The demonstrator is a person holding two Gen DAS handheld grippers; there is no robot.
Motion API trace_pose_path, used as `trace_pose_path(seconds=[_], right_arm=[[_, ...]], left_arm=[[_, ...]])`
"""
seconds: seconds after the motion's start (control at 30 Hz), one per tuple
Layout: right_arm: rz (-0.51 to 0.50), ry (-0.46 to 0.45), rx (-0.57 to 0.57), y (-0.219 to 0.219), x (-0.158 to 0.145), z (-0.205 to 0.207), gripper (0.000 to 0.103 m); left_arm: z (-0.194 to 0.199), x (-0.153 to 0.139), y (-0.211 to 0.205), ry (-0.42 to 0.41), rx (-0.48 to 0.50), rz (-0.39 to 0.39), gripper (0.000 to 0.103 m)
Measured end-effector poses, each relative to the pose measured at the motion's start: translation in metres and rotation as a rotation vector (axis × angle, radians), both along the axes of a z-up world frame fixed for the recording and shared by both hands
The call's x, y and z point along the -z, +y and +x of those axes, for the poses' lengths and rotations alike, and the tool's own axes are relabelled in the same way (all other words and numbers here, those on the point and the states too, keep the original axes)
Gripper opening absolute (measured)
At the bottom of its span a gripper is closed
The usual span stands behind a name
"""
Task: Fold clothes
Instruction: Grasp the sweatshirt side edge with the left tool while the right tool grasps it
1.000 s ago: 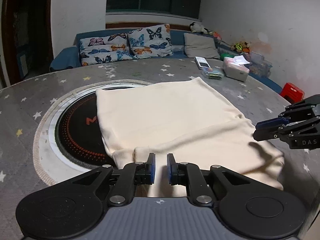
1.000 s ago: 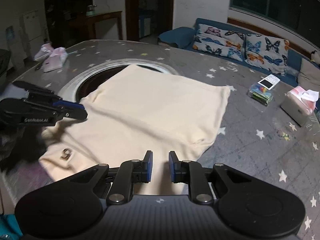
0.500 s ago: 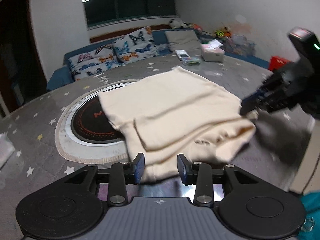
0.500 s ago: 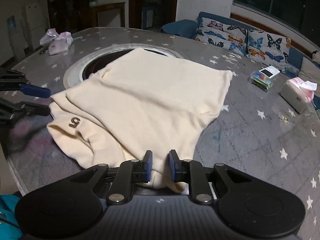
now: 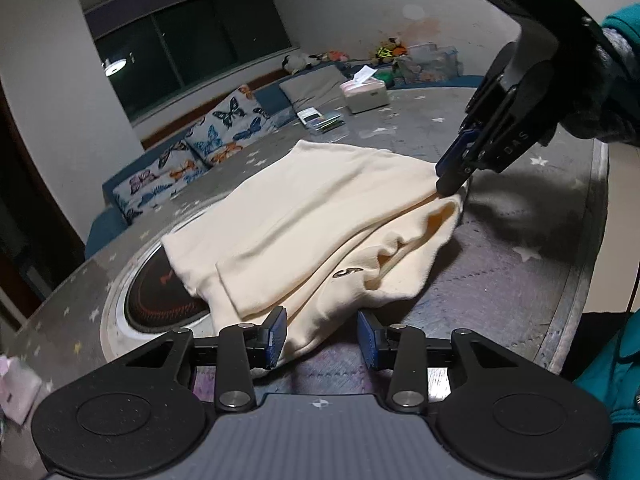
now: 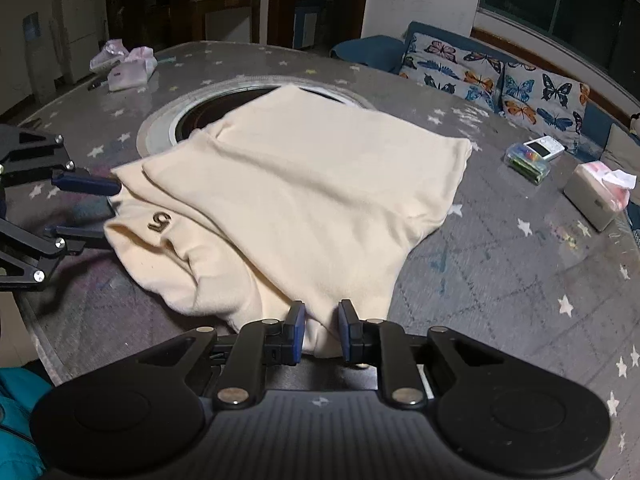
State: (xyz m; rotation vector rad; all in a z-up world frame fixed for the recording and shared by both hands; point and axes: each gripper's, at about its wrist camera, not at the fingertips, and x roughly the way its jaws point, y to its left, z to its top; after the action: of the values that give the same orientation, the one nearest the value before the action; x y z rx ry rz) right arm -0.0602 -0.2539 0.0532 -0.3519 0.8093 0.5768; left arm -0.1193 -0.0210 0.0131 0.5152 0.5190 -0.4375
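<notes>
Garment between spread left tool fingers; right tool pinches its near edge.

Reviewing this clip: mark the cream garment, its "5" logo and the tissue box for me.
cream garment (image 6: 320,184), right wrist view, middle of the flat top layer.
"5" logo (image 6: 159,222), right wrist view, on the dark numeral itself.
tissue box (image 5: 366,96), left wrist view, front face of the box.

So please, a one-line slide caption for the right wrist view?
Right tongs pinch the cream garment's near corner on the star-print table; left tongs open.
</notes>
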Motion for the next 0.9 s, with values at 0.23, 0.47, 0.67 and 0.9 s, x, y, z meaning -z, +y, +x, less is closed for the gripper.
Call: trace_pose_path(seconds=[0.23, 0.47, 0.67, 0.9], right_arm=[[-0.018, -0.018, -0.029, 0.0, -0.01, -0.009, 0.018], [-0.097, -0.046, -0.119, 0.007, -0.01, -0.026, 0.028], [-0.153, -0.119, -0.225, 0.022, -0.003, -0.04, 0.039], [-0.147, -0.175, -0.249, 0.041, 0.007, -0.03, 0.042]], left_arm=[[0.004, 0.005, -0.007, -0.036, 0.032, 0.015, 0.041], [0.017, -0.004, -0.005, -0.005, 0.019, -0.064, 0.013], [0.031, -0.014, -0.002, 0.024, -0.001, -0.141, 0.01], [0.057, -0.025, 0.006, 0.058, -0.049, -0.222, 0.009]])
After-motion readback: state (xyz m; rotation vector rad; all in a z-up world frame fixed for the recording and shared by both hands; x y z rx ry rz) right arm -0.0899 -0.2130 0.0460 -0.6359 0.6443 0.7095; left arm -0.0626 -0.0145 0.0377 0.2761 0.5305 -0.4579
